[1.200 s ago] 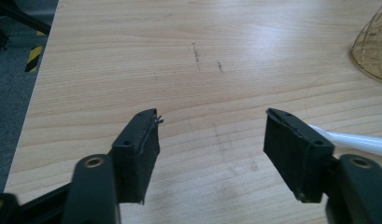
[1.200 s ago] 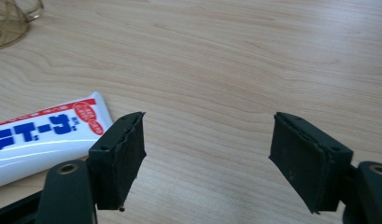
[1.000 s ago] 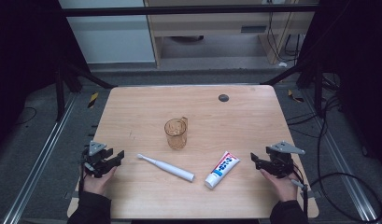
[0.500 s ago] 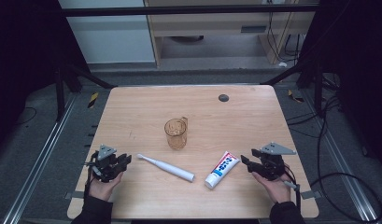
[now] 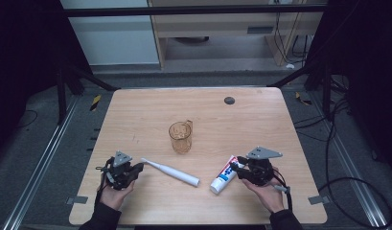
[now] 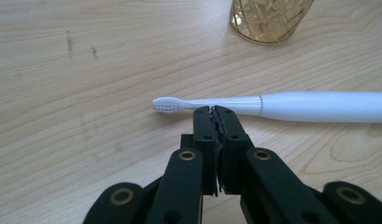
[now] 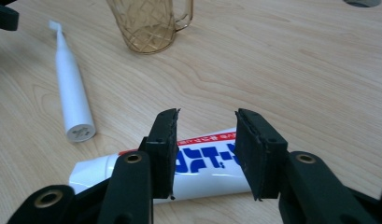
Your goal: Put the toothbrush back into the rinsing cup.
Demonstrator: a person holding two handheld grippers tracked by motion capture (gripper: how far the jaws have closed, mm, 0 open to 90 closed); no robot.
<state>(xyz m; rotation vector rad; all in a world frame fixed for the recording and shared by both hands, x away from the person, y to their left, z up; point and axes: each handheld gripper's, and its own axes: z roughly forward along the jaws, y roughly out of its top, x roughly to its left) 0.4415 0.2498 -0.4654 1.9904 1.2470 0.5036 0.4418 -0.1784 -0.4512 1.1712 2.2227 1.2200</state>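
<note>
Surroundings: dark grey floor with loose cables lay around a pale wooden counter (image 5: pixel 136 115), with a light cabinet behind it.
Landmark: an amber glass mug (image 5: pixel 180 137) stood upright near the middle of the counter, its handle turned toward the far edge.
Toothbrush: a white electric toothbrush (image 5: pixel 169 171) lay flat just nearer the person than the mug, its bristle head pointing away from the toothpaste and its thick handle end toward it.
Toothpaste: a white tube with blue and red print (image 5: pixel 224 173) lay flat, nearer than the mug and off toward the person's right, close to the toothbrush's handle end but apart from it.
Left hand-held gripper (image 6: pixel 213 110): its jaws were pressed together with nothing between them; the tips sat just short of the toothbrush neck, behind the bristles, on the side away from the mug.
Right hand-held gripper (image 7: pixel 205 122): its jaws stood apart, one on each side of the toothpaste tube's crimped end; whether they touched it was unclear.
Dark round spot (image 5: pixel 229 100): it sat beyond the mug, near the far edge.
</note>
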